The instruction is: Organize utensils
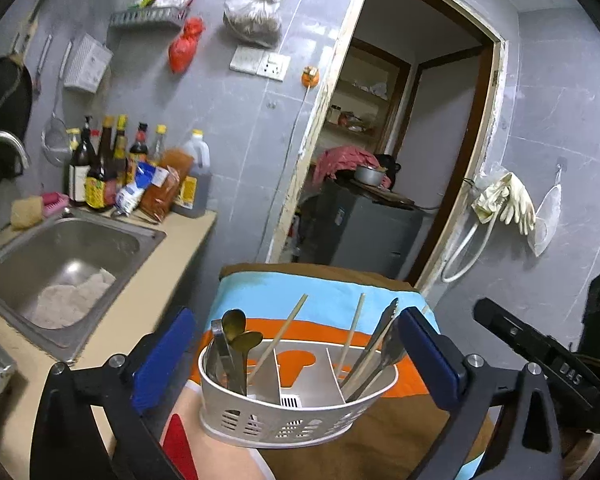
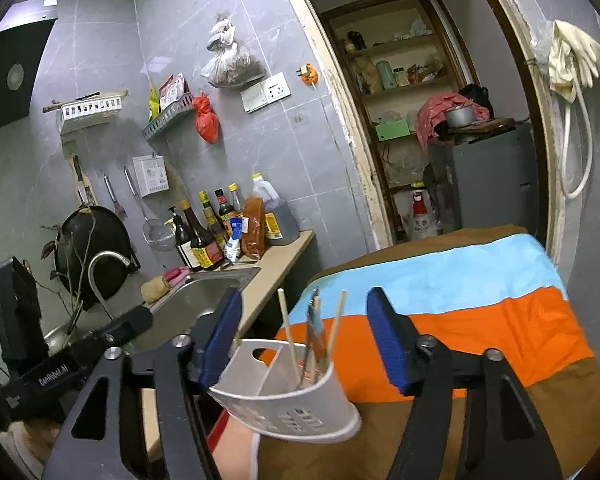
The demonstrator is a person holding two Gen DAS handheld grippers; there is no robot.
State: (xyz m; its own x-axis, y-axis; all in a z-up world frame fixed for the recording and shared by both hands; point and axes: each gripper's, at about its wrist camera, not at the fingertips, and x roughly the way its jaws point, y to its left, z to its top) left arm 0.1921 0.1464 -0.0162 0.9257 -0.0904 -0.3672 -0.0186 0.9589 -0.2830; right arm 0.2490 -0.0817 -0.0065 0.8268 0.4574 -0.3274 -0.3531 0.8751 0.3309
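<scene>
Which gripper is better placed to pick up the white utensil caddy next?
Left, probably: the left gripper has its open jaws on both sides of the caddy; the right gripper views it end-on.

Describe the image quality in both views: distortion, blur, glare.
Left wrist view: strong fisheye bending of the door frame, dark vignette corners, motion blur on the wall shelf, a soft glare in the sink. Right wrist view: same barrel distortion, the utensil caddy slightly smeared, background fairly sharp.
</scene>
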